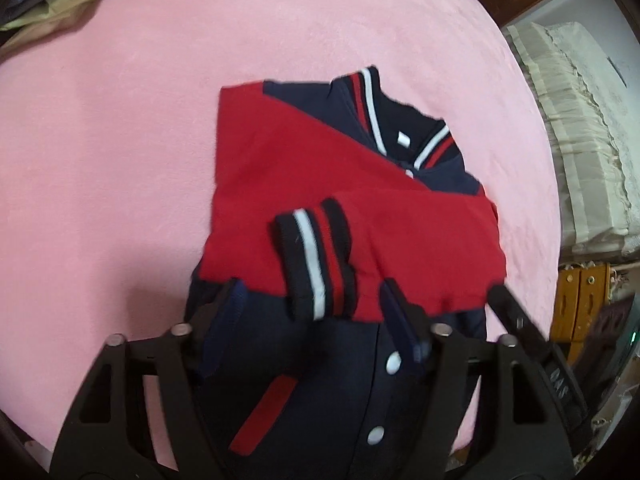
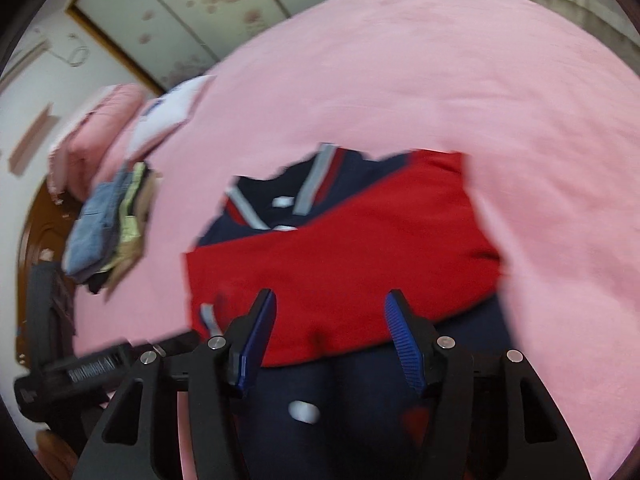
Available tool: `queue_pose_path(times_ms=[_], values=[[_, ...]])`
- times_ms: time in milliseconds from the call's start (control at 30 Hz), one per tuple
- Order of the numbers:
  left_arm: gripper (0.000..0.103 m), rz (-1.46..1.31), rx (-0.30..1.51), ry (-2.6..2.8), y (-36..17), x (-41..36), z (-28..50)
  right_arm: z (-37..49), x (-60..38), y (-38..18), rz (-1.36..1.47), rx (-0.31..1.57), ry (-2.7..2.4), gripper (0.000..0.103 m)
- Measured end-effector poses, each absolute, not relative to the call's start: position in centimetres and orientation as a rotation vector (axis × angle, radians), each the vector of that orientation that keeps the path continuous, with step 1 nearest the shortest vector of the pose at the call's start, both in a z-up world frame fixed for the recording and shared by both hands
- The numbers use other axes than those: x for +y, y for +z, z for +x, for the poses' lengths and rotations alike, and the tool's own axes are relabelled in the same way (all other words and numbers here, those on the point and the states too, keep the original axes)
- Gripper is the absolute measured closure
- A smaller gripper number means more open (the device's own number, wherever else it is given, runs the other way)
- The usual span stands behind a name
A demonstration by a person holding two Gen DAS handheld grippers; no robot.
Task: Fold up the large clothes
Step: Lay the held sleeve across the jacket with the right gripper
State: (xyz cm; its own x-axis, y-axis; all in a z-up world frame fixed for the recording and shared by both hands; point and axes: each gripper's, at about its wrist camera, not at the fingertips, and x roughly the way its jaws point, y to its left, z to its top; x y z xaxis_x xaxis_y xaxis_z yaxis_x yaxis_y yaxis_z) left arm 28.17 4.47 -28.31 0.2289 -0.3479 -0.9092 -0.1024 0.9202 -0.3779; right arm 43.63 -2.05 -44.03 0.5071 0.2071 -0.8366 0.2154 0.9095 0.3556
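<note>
Pink bedspread (image 1: 160,140) filling the frame; both grippers, left gripper (image 1: 316,312) and right gripper (image 2: 330,316), are angling down, jaws parted and empty, over the red-and-navy varsity jacket (image 1: 320,152) at centre.

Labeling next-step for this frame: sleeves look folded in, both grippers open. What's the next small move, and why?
Probably lower both grippers onto the jacket's navy lower part and close. The red sleeves already lie crossed over the chest, the lower body is still unfolded, and the left gripper and right gripper hang open over it, holding nothing.
</note>
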Motion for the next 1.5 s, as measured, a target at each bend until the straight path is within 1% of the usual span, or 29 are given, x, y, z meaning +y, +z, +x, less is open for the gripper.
queue_pose_path(times_ms=[33, 100, 133, 167, 233, 267, 300, 333, 433, 500, 667, 767, 900, 1033, 1133, 1167, 1200, 1267, 1400, 1500], values=[[0.051, -0.388, 1.331, -0.159, -28.4, 4.1, 28.4, 43.0, -3.0, -44.3, 0.443, 1.057, -0.036, 0.045], [0.054, -0.365, 1.340, -0.149, -29.1, 3.1, 29.0, 40.8, -7.6, -42.3, 0.441, 1.067, -0.076, 0.045], [0.056, -0.354, 1.349, -0.146, -29.4, 2.7, 29.4, 40.3, -8.7, -42.2, 0.440, 1.076, -0.093, 0.045], [0.061, -0.340, 1.361, -0.141, -29.8, 2.3, 29.6, 39.8, -9.4, -42.3, 0.441, 1.083, -0.105, 0.045], [0.064, -0.314, 1.376, -0.131, -30.6, 1.5, 30.0, 38.9, -11.1, -42.3, 0.446, 1.094, -0.117, 0.045], [0.074, -0.297, 1.374, -0.124, -30.8, 1.1, 30.0, 38.4, -11.9, -42.4, 0.449, 1.097, -0.120, 0.045], [0.088, -0.287, 1.366, -0.121, -30.8, 0.8, 30.0, 38.2, -12.2, -42.5, 0.450, 1.101, -0.121, 0.045], [0.089, -0.278, 1.343, -0.094, -30.6, 0.7, 29.9, 38.0, -12.5, -42.7, 0.449, 1.106, -0.118, 0.045], [0.092, -0.359, 1.218, -0.111, -28.5, 0.6, 29.3, 37.7, -12.9, -43.3, 0.434, 1.122, -0.097, 0.045], [0.092, -0.367, 1.116, -0.139, -26.1, -0.1, 29.1, 37.7, -13.2, -43.8, 0.412, 1.142, -0.076, 0.045], [0.092, -0.381, 0.985, -0.228, -21.1, -2.2, 30.6, 37.8, -13.9, -45.0, 0.346, 1.163, -0.063, 0.045], [0.092, -0.416, 0.938, -0.264, -18.4, -2.5, 31.8, 38.1, -14.9, -45.5, 0.335, 1.161, -0.069, 0.045], [0.093, -0.428, 0.864, -0.286, -15.2, -2.6, 33.1, 38.6, -16.2, -45.7, 0.391, 1.120, -0.082, 0.045], [0.093, -0.433, 0.852, -0.272, -13.7, -1.6, 34.0, 38.9, -17.7, -46.0, 0.437, 1.115, -0.064, 0.045], [0.094, -0.434, 0.860, -0.248, -13.3, -0.6, 34.2, 38.7, -18.3, -46.0, 0.428, 1.113, -0.065, 0.045], [0.096, -0.435, 0.860, -0.238, -13.3, -0.3, 34.1, 38.6, -18.5, -46.1, 0.431, 1.111, -0.070, 0.045], [0.101, -0.429, 0.857, -0.218, -13.4, 0.1, 34.0, 38.5, -18.8, -46.3, 0.428, 1.114, -0.081, 0.045], [0.101, -0.414, 0.882, -0.185, -14.5, 1.0, 33.9, 38.2, -19.7, -46.6, 0.412, 1.132, -0.131, 0.045], [0.101, -0.379, 0.983, -0.101, -18.6, 3.1, 33.1, 37.8, -21.3, -47.3, 0.470, 1.152, -0.155, 0.045], [0.102, -0.374, 1.055, -0.034, -22.2, 5.3, 32.0, 37.7, -21.5, -47.2, 0.447, 1.158, -0.151, 0.045]])
